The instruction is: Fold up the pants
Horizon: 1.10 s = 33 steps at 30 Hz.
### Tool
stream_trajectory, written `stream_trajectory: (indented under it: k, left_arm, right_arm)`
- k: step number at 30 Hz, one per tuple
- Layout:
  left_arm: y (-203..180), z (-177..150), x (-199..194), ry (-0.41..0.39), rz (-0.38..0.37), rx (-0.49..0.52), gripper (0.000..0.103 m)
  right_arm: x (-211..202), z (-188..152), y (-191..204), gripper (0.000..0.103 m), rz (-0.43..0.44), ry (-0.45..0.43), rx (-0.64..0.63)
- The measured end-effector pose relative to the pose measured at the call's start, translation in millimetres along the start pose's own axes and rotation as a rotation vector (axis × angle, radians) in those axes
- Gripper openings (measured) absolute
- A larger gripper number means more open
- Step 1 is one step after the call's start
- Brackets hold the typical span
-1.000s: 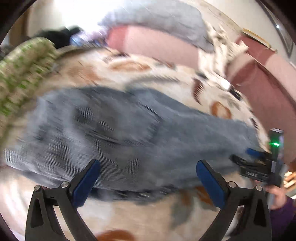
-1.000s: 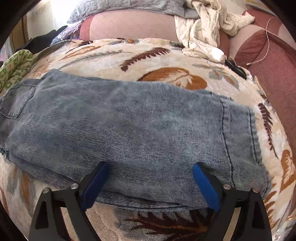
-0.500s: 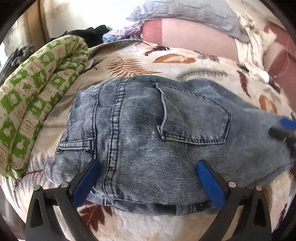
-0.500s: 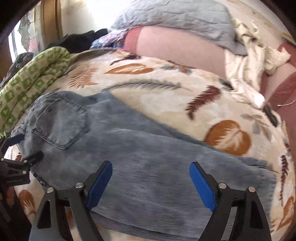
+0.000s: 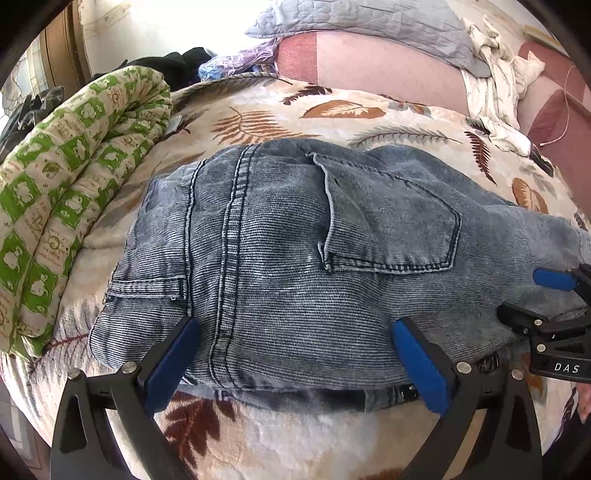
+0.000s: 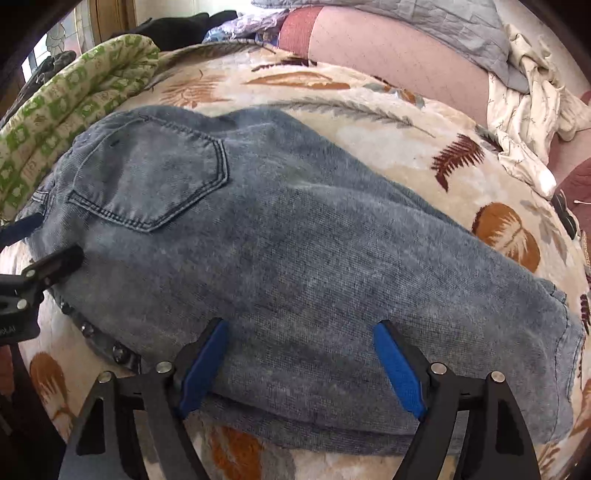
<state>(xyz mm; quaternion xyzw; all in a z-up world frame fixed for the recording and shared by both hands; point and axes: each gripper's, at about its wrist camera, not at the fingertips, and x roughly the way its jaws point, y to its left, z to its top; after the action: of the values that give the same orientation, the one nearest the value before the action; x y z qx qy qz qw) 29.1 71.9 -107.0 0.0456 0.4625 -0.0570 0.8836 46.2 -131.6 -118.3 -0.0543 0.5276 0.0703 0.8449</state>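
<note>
Blue-grey denim pants [image 5: 295, 266] lie flat on a leaf-patterned blanket [image 5: 332, 110], folded lengthwise, back pocket [image 5: 391, 225] facing up. My left gripper [image 5: 295, 362] is open and empty, just above the waist end near the front edge. My right gripper [image 6: 299, 365] is open and empty over the leg's near edge; the pants [image 6: 295, 240] run from the pocket [image 6: 147, 181] at left to the hem at right. The right gripper also shows at the right edge of the left wrist view [image 5: 546, 299]; the left one shows at the left edge of the right wrist view [image 6: 33, 254].
A rolled green-and-cream quilt [image 5: 74, 206] lies along the left side. A pink bolster [image 5: 369, 66], a grey pillow [image 5: 369, 18] and crumpled white cloth [image 5: 498, 92] sit at the back. Dark clothes [image 5: 177, 66] lie at the back left.
Both grippers swung left along the pants. The left view moved from the leg to the waist end; the right view now takes in the pocket as well as the hem. Both stayed open.
</note>
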Motion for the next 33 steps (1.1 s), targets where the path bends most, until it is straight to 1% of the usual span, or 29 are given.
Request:
stream_trajectory:
  k: [3, 5, 7, 9, 12, 14, 17, 19, 21, 22, 23, 24, 27, 29, 32, 33]
  left_arm:
    - [3, -1, -1, 0.005, -0.017, -0.017, 0.103]
    - [2, -2, -2, 0.0, -0.017, -0.018, 0.103]
    - [4, -1, -7, -0.015, -0.026, -0.032, 0.103]
    - [8, 1, -12, -0.037, -0.047, -0.065, 0.103]
    - [17, 4, -22, -0.086, -0.081, -0.123, 0.103]
    - [18, 6, -22, -0.091, -0.09, -0.14, 0.103]
    - [13, 7, -19, -0.082, -0.064, -0.111, 0.103]
    - [7, 7, -15, -0.072, -0.035, -0.077, 0.103]
    - [4, 7, -9, -0.045, -0.022, -0.055, 0.103]
    - [2, 7, -6, -0.036, -0.014, -0.048, 0.103]
    - [2, 7, -6, -0.038, -0.009, -0.044, 0.103]
    - [1, 7, -6, -0.042, -0.007, -0.042, 0.103]
    - [1, 8, -4, -0.038, -0.003, -0.046, 0.103]
    - [0, 9, -3, -0.038, 0.004, -0.043, 0.103]
    - [0, 10, -2, -0.036, 0.002, -0.046, 0.103]
    - [1, 10, -2, -0.037, 0.0, -0.046, 0.103]
  right_arm:
    - [2, -1, -5, 0.083, 0.026, 0.033, 0.03]
    - [3, 0, -7, 0.083, 0.031, 0.046, 0.026]
    - [4, 5, -8, 0.083, 0.037, 0.065, 0.01]
    - [3, 18, -12, 0.083, 0.056, 0.071, -0.005]
    - [-5, 41, -18, 0.083, 0.07, 0.013, 0.0]
    - [-10, 59, -21, 0.083, 0.083, -0.036, -0.005]
    - [-9, 87, -22, 0.083, 0.077, -0.097, -0.027]
    - [-4, 105, -19, 0.083, 0.096, -0.113, -0.031]
    - [7, 123, -20, 0.082, 0.115, -0.121, -0.031]
    - [9, 126, -17, 0.081, 0.118, -0.121, -0.031]
    - [15, 133, -16, 0.076, 0.126, -0.115, -0.034]
    - [21, 139, -16, 0.075, 0.133, -0.107, -0.038]
    - [35, 151, -13, 0.073, 0.139, -0.095, -0.047]
    - [42, 158, -9, 0.07, 0.159, -0.09, -0.057]
    - [49, 166, -2, 0.07, 0.157, -0.093, -0.091]
    - [51, 169, 0, 0.066, 0.155, -0.095, -0.101]
